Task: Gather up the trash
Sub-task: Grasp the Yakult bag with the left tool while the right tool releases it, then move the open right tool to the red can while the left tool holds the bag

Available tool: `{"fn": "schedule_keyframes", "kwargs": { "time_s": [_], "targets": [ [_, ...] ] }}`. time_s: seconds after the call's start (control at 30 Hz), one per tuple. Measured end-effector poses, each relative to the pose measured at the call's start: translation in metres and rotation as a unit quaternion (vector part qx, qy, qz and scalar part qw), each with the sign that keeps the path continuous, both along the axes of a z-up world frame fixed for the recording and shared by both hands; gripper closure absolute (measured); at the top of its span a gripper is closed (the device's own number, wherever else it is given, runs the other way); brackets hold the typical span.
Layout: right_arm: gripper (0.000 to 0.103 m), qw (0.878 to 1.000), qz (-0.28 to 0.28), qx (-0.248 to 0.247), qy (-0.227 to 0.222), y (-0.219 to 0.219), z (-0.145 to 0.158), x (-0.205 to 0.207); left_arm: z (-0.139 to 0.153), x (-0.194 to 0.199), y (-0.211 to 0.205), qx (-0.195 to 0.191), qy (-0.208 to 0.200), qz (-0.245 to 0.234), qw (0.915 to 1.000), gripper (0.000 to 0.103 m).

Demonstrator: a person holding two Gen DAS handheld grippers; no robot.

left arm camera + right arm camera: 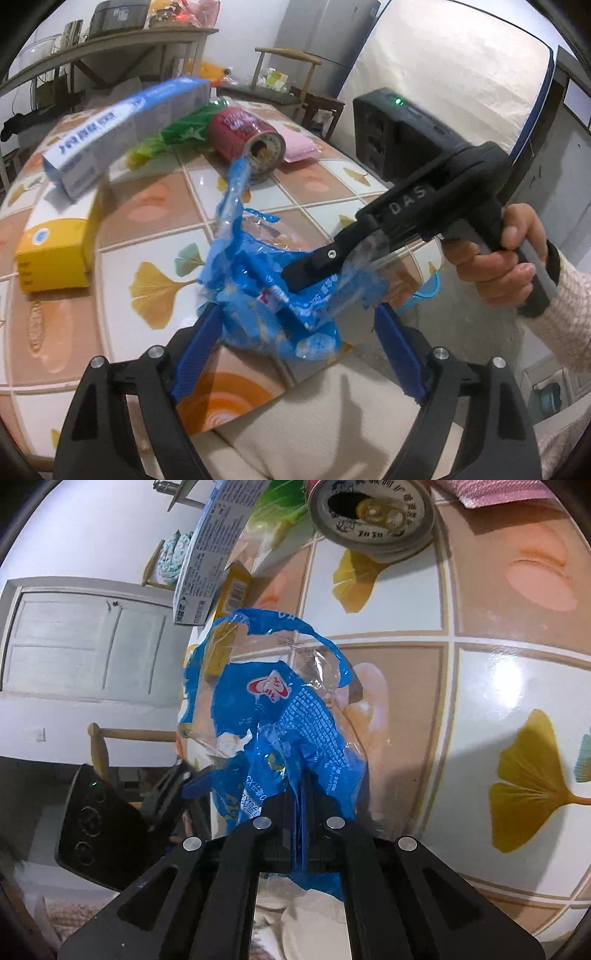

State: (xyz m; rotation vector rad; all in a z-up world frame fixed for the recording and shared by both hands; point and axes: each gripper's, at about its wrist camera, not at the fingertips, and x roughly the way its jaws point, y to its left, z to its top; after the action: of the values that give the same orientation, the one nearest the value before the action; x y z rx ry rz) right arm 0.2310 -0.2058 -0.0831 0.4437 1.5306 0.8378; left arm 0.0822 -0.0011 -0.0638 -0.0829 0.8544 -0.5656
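A crumpled blue and clear plastic wrapper hangs just above the table's near edge. My right gripper, held by a hand, comes in from the right and is shut on it. In the right wrist view the wrapper rises out of the closed right gripper. My left gripper is open, its blue fingers spread on either side of the wrapper without pressing it. One left finger shows beside the wrapper.
On the tiled, ginkgo-patterned table lie a red can on its side, a long blue-white box, a yellow box, a green wrapper and a pink packet. Behind stand a wooden chair and a shelf.
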Motion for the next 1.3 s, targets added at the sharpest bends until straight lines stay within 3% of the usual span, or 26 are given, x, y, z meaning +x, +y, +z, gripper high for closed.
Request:
{"fn": "schedule_keyframes", "kwargs": {
  "time_s": [0.37,0.6,0.8,0.97,1.07,1.2,1.3],
  "targets": [
    [0.102,0.999,0.019,0.026,0.027,0.006,-0.005,-0.006,-0.008,0.009,-0.005,0.002,-0.008,0.011,0.9999,0.023],
    [0.096,0.999,0.014,0.036,0.030,-0.001,-0.001,-0.006,-0.010,0.009,-0.014,0.059,-0.023,0.013,0.9979,0.045],
    [0.082,0.999,-0.007,0.042,0.013,-0.019,0.015,-0.006,-0.011,0.009,-0.018,0.094,-0.033,0.016,0.9949,0.060],
    [0.066,0.998,-0.036,0.036,-0.034,-0.042,0.043,-0.001,-0.011,0.011,-0.014,0.094,-0.029,0.025,0.9948,0.067],
    [0.056,0.993,-0.065,0.015,-0.095,-0.061,0.072,0.008,-0.011,0.011,-0.014,0.099,-0.029,0.029,0.9942,0.072],
    [0.045,0.971,-0.098,-0.079,-0.204,-0.070,0.108,0.023,-0.010,0.015,-0.010,0.096,-0.023,0.039,0.9944,0.079],
    [0.040,0.954,-0.113,-0.131,-0.245,-0.068,0.115,0.038,-0.010,0.016,-0.007,0.089,-0.017,0.049,0.9947,0.083]
  ]
}}
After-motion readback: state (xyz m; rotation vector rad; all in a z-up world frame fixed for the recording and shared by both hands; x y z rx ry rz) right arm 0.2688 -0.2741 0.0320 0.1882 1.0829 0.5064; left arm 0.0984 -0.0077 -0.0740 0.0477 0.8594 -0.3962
